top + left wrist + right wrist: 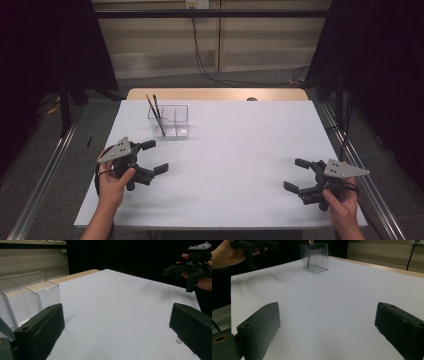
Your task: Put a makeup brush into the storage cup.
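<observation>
Currently both claws are hovering released over the table, nothing gripped: left claw at 8 o'clock, right claw at 4 o'clock. Looks like an idle step between picks. Clear organizer is sitting at 11 o'clock, holding two pencils in its left compartment. Next move likely needs the left claw reaching to 11 o'clock. Count: one organizer, two pencils, two claws.

clear holder on table at far left, two pencils standing in its left compartment, left gripper just before it, right gripper well apart at near right edge
</observation>
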### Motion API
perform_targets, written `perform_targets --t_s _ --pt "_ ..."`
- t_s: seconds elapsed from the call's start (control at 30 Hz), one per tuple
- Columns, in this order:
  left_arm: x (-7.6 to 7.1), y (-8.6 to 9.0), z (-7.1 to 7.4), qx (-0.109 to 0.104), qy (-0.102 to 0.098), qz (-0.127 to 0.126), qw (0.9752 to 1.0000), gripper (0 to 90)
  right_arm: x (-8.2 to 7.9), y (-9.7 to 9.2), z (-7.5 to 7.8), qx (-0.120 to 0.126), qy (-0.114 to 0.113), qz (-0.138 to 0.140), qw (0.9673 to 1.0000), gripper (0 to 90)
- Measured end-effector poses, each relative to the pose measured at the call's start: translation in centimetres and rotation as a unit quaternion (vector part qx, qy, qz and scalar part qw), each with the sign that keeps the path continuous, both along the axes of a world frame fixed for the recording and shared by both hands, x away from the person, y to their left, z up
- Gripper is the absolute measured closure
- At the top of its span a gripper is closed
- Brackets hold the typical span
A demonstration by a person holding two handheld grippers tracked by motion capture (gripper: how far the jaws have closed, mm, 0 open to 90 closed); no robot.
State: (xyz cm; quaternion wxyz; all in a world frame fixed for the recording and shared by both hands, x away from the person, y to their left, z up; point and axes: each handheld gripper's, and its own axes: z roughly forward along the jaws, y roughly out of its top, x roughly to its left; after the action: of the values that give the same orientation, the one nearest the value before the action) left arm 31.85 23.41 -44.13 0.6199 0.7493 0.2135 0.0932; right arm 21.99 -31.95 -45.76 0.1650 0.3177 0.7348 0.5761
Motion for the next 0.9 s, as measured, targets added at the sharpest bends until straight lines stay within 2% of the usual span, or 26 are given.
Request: perform_targets --t_s 0.9 --pt "-1.3 0.8 -0.5 0.015 0.004 -0.001 0.9999 0.0 -0.1 -0.3 0.0 0.001 -0.002 -0.007 1.0 5.3"
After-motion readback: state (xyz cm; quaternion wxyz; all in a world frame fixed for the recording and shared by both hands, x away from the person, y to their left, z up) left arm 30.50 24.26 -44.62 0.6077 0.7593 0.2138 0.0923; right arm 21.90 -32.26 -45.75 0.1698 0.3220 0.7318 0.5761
